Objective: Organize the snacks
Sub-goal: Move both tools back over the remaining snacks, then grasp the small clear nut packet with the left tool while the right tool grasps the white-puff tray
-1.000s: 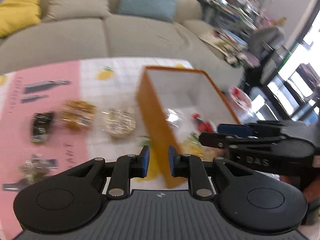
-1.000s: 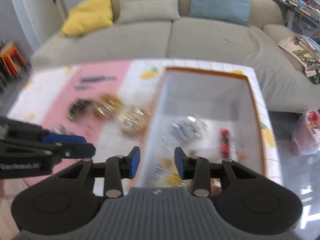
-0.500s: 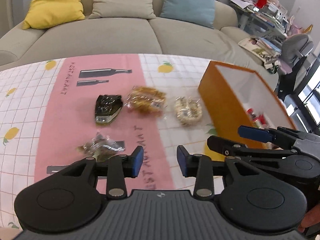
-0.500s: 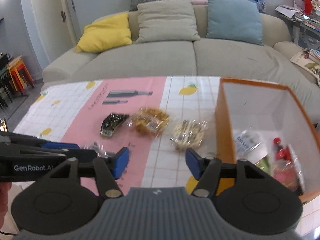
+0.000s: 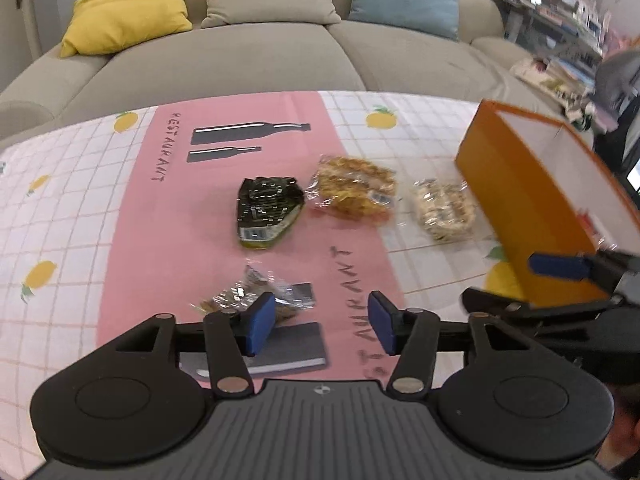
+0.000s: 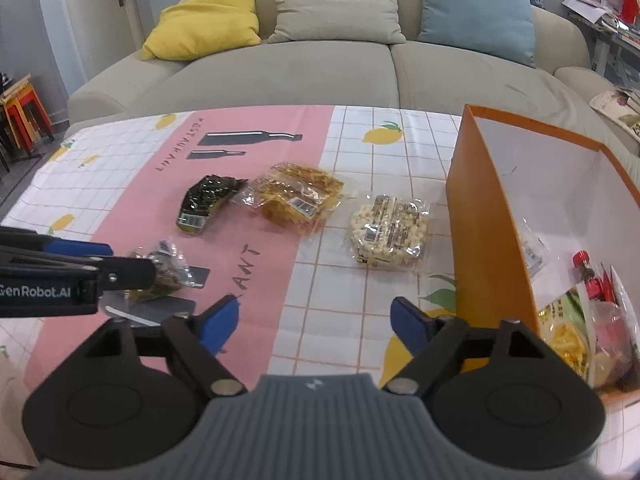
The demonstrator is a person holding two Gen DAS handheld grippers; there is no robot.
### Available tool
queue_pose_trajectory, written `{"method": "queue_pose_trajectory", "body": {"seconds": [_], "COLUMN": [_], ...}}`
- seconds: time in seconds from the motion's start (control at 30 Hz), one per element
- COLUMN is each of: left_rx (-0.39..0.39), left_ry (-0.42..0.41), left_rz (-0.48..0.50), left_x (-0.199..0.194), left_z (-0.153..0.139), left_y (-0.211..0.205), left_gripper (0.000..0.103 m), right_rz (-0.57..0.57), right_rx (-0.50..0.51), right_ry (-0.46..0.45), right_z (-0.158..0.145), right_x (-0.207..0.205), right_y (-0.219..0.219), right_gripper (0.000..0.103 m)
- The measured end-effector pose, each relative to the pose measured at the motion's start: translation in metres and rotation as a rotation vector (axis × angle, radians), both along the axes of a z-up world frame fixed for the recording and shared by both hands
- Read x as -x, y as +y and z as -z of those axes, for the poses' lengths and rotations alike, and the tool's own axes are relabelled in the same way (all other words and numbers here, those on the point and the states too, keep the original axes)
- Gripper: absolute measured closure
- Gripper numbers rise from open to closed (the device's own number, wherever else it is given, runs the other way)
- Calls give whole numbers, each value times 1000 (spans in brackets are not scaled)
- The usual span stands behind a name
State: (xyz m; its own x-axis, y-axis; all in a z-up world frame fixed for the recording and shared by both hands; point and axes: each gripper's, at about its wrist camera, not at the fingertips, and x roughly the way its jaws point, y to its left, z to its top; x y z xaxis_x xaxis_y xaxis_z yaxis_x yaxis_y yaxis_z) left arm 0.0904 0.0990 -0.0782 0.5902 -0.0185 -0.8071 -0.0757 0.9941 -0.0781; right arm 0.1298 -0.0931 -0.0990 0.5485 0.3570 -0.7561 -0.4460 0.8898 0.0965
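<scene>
Both tongs, left and right, had swung from the box toward loose packets, jaws just spreading, empty; best straddle one packet squarely before closing.

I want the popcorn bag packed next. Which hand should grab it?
Probably the right gripper: open, empty, and the popcorn bag lies ahead of it beside the orange box. The left gripper faces the small crinkly packet.

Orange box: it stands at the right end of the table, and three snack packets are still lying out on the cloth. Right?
Not three: four snack packets lie on the cloth, as the right wrist view shows. The orange box does stand at the right end of the table.
</scene>
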Motion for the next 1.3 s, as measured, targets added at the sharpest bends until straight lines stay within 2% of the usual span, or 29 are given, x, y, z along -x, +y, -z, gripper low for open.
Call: {"method": "queue_pose_trajectory", "body": {"seconds": [0.2, 0.27, 0.43, 0.6, 0.87, 1.03, 1.17, 1.23, 1.27, 1.3], "left_rx": [-95, -110, -167, -197, -174, -211, -188, -182, -181, -182], "left_ry": [57, 59, 79, 99, 80, 91, 117, 126, 130, 134], "left_rz": [21, 55, 165, 194, 186, 246, 302, 314, 320, 325], "left_x": [-12, -16, -25, -34, -44, -44, -41, -39, -37, -36], "left_z": [19, 23, 36, 50, 56, 58, 56, 56, 56, 56], "left_y": [15, 17, 16, 17, 21, 15, 18, 20, 21, 21], "left_gripper": [30, 30, 30, 30, 30, 28, 26, 24, 23, 22], "right_rz": [-5, -10, 0, 55, 120, 136, 144, 144, 142, 133], "right_rx": [31, 45, 90, 94, 139, 135, 130, 147, 164, 180], "right_ry": [5, 4, -13, 0, -45, -40, -55, -70, -83, -93], "right_z": [18, 23, 36, 47, 59, 69, 73, 74, 74, 74], "right_x": [-19, -26, -46, -71, -100, -113, -116, -116, -114, -112], "right_y": [12, 15, 24, 26, 33, 37, 38, 39, 39, 40], "right_gripper": [21, 16, 16, 16, 14, 14, 17, 24, 30, 32]}}
